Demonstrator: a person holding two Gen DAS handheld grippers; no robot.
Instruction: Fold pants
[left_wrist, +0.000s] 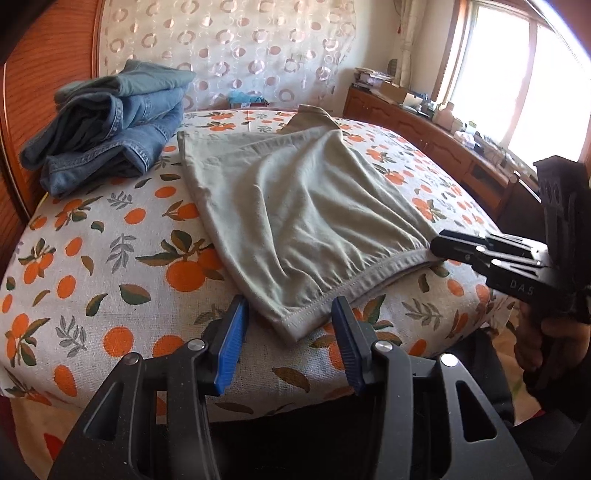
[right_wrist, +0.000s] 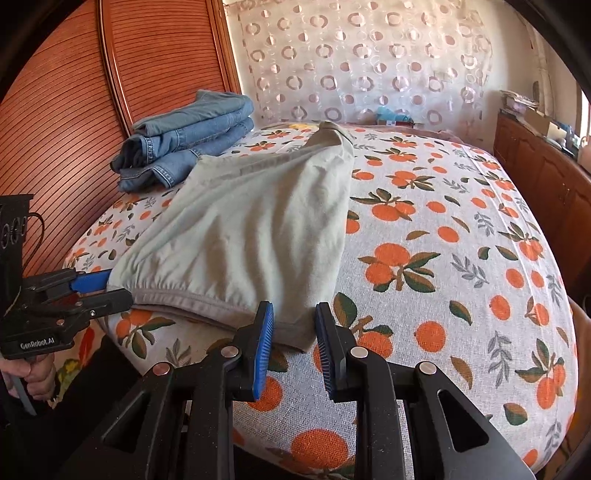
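You are working over a bed (right_wrist: 461, 258) spread with a white sheet printed with oranges and leaves, its near edge curving away just below both tools. A ribbed wooden headboard (right_wrist: 66, 129) closes the left side, a pale curtain with ring patterns (right_wrist: 369, 55) hangs behind, and a low wooden cabinet (left_wrist: 424, 136) piled with small clutter runs along the right under a bright window (left_wrist: 517, 74).

The grey-green pants (left_wrist: 295, 214) lie folded on the near half of the bed, waistband toward you, reaching back toward the curtain. A stack of folded jeans (left_wrist: 107, 122) sits just beside their far left corner, against the headboard.

Your left gripper (left_wrist: 288, 343) is unclenched; one corner of the waistband lies between its blue pads (left_wrist: 231, 347) without being pressed. Your right gripper (right_wrist: 293, 343) stands partly apart with the other waistband corner in the gap; whether its pads bite the cloth cannot be told.

The right half of the sheet is bare, giving open room there; leftward the jeans and headboard crowd in.
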